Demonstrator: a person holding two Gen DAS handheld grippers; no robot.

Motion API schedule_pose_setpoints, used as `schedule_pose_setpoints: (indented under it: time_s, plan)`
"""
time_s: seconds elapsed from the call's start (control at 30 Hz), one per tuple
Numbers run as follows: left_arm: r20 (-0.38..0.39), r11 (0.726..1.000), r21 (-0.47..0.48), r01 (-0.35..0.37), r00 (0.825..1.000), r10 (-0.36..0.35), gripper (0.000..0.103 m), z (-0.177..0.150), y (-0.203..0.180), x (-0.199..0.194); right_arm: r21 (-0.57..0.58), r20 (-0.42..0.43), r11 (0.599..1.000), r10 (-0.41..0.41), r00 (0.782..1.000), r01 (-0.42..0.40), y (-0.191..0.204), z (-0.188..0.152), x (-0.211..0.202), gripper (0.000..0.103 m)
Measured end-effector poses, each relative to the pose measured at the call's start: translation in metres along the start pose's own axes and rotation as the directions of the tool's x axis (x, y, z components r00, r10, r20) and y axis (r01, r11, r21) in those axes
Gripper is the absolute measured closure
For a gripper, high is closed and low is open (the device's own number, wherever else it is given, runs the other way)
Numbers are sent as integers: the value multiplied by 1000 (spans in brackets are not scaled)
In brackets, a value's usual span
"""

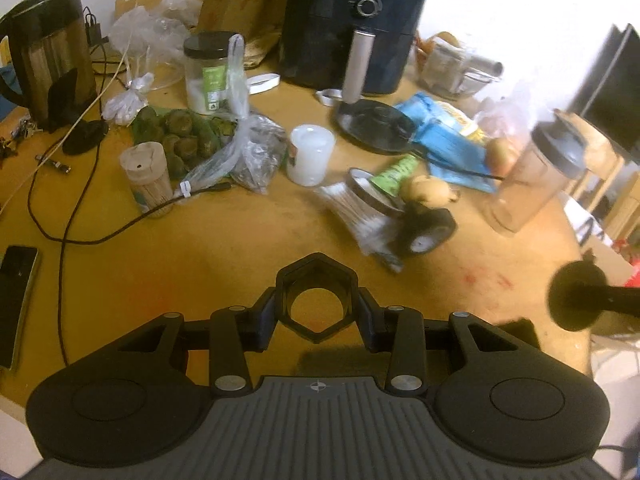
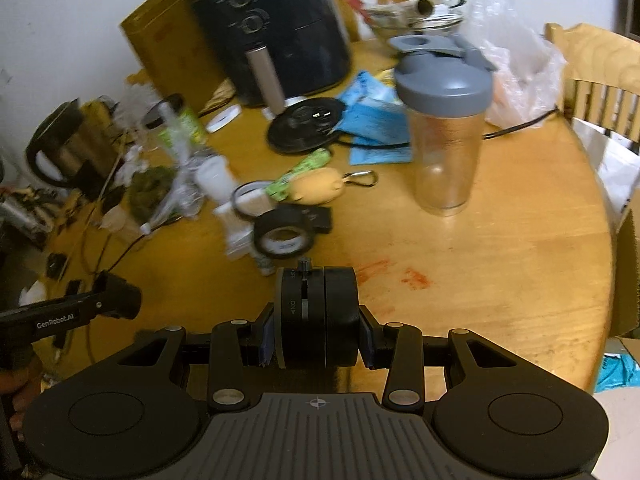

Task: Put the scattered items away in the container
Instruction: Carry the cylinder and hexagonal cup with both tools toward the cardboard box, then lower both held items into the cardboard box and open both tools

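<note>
Between the right gripper's (image 2: 318, 344) closed jaws sits a black round device (image 2: 320, 316) marked "ON"; the left gripper (image 1: 317, 314), lettered "GenRobot.AI", clamps a black hexagonal ring (image 1: 317, 298).

- Air fryer (image 1: 352, 24), upper centre: dark navy, silver handle.
- Table (image 1: 200, 248): honey-yellow wood, red smears at lower right.
- Shaker bottle (image 2: 446, 128), upper right: clear, grey lid.
- Packet (image 1: 452, 140), right of centre: bright blue.
- Tape roll (image 2: 284, 236), centre: black.
</note>
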State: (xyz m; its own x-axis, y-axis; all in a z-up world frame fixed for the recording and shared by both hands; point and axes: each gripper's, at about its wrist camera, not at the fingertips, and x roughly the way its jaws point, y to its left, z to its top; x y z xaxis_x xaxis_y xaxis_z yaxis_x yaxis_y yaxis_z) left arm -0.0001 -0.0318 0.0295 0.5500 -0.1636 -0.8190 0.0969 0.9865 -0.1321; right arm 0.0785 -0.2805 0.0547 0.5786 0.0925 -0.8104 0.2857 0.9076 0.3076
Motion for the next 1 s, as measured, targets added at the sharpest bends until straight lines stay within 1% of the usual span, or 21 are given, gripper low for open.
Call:
schedule_pose_setpoints:
  time_s: [0.1, 0.23, 0.4, 0.5, 0.63, 0.77, 0.83, 0.87, 0.9, 0.93, 0.97, 1.0]
  plan:
    - [-24, 1000, 10, 19, 1000, -19, 63, -10, -7, -7, -28, -29, 999, 17, 999, -18, 9, -4, 4, 60]
    - [-56, 998, 43, 47, 997, -44, 63, -22, -17, -9, -48, -85, 999, 18, 996, -23, 18, -12, 19, 60]
    - [-100, 993, 102, 59, 994, -49, 63, -32, -30, 5, -97, -153, 995, 15, 988, -30, 31, -24, 38, 60]
    - [-131, 985, 166, 45, 991, -24, 63, -37, -39, 19, -150, -178, 989, -15, 984, -12, 41, -32, 51, 60]
    - [-165, 974, 225, 17, 986, 21, 63, -44, -46, 37, -215, -196, 976, -68, 978, 25, 50, -42, 69, 60]
    - [-183, 966, 259, -24, 980, 73, 63, -50, -46, 54, -299, -173, 952, -128, 977, 72, 56, -51, 84, 60]
    - [-179, 962, 272, -32, 980, 84, 63, -54, -44, 62, -333, -153, 937, -159, 975, 100, 58, -56, 90, 60]
    - [-164, 958, 285, -37, 983, 86, 63, -56, -45, 64, -353, -148, 929, -176, 973, 114, 58, -59, 94, 60]
    - [-143, 952, 303, -41, 986, 88, 62, -57, -48, 64, -373, -139, 919, -189, 972, 126, 59, -61, 97, 58]
    - [-129, 945, 323, -47, 987, 93, 57, -59, -51, 65, -387, -123, 913, -193, 973, 132, 60, -62, 98, 56]
    - [-132, 940, 337, -51, 986, 100, 55, -60, -54, 66, -400, -109, 907, -190, 976, 132, 62, -63, 97, 46]
    - [-140, 935, 351, -49, 985, 104, 51, -61, -57, 67, -412, -97, 902, -189, 977, 133, 64, -63, 95, 33]
